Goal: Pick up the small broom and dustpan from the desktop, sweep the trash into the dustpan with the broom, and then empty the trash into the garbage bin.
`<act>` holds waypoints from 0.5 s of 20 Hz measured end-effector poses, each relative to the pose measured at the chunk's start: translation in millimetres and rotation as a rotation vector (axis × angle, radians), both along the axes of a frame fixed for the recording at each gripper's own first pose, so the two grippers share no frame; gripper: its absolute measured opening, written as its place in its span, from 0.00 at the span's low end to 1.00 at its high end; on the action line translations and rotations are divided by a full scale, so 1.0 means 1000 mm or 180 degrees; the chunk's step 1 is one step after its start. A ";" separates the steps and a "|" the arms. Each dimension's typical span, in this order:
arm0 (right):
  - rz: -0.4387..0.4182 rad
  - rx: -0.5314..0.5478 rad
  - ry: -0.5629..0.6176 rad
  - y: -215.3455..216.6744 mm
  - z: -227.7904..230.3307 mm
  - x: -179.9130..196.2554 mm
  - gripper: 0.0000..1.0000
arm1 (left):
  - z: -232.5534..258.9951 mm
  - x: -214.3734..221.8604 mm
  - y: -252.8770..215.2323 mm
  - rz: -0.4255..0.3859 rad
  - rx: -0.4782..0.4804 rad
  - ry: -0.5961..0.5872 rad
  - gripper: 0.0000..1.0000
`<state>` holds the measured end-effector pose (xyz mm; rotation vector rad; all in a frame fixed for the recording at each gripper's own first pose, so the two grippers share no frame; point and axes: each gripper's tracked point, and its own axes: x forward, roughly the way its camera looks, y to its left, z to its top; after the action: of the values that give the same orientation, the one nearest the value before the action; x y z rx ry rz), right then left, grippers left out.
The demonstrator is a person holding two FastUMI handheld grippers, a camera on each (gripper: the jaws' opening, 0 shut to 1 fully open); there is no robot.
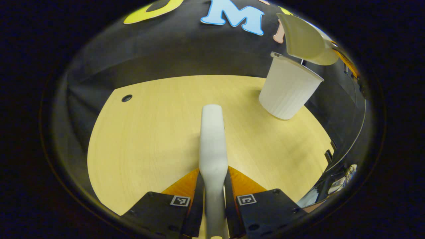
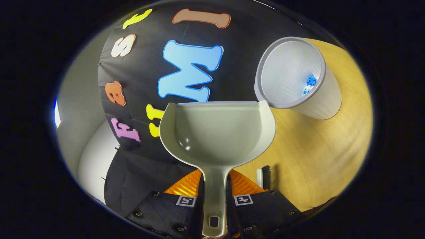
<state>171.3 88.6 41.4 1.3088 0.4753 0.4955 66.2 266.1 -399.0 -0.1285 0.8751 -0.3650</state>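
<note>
In the left gripper view, the left gripper (image 1: 214, 191) has its two fingers pressed on either side of the pale grey plastic broom handle (image 1: 212, 146), which runs straight forward from the jaws over the light wood-grain desktop (image 1: 146, 132). The broom's bristle end is out of sight below the frame. Far right on the desk stands the white ribbed plastic garbage bin (image 1: 287, 88), upright — and just above its rim hangs the pale grey plastic dustpan (image 1: 307, 41), tilted, its lip close to the bin's edge. A small dark round hole (image 1: 127, 98) sits in the desktop near its far left edge.

In the right gripper view, the right gripper (image 2: 215, 199) pinches the dustpan's narrow handle (image 2: 214, 196) between both fingers; the scoop (image 2: 217, 132) faces the camera, and its bowl looks bare. Beyond the scoop's upper right corner is the open mouth of the bin (image 2: 292, 76), with blue crumpled scraps (image 2: 309, 83) lying inside — the trash is in the bin. Low down, beside the right finger, the broom's head with dark bristles (image 2: 265, 174) shows over the desktop.
</note>
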 end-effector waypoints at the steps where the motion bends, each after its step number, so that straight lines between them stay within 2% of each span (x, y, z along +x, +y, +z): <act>1: 0.0054 -0.0093 -0.0010 0.008 -0.002 -0.004 0.28 | -0.001 -0.002 0.007 0.0049 0.0017 0.0007 0.39; 8: 0.0259 -0.0833 -0.0004 0.053 -0.043 -0.023 0.28 | -0.010 -0.017 0.039 0.0271 0.0152 0.0069 0.39; 10: 0.0293 -0.1182 0.0005 0.063 -0.063 -0.027 0.28 | -0.011 -0.019 0.043 0.0302 0.0167 0.0082 0.37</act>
<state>144.5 151.3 -22.0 0.9339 0.5998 0.4572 47.6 308.8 -410.4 -0.1259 0.8999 -0.2520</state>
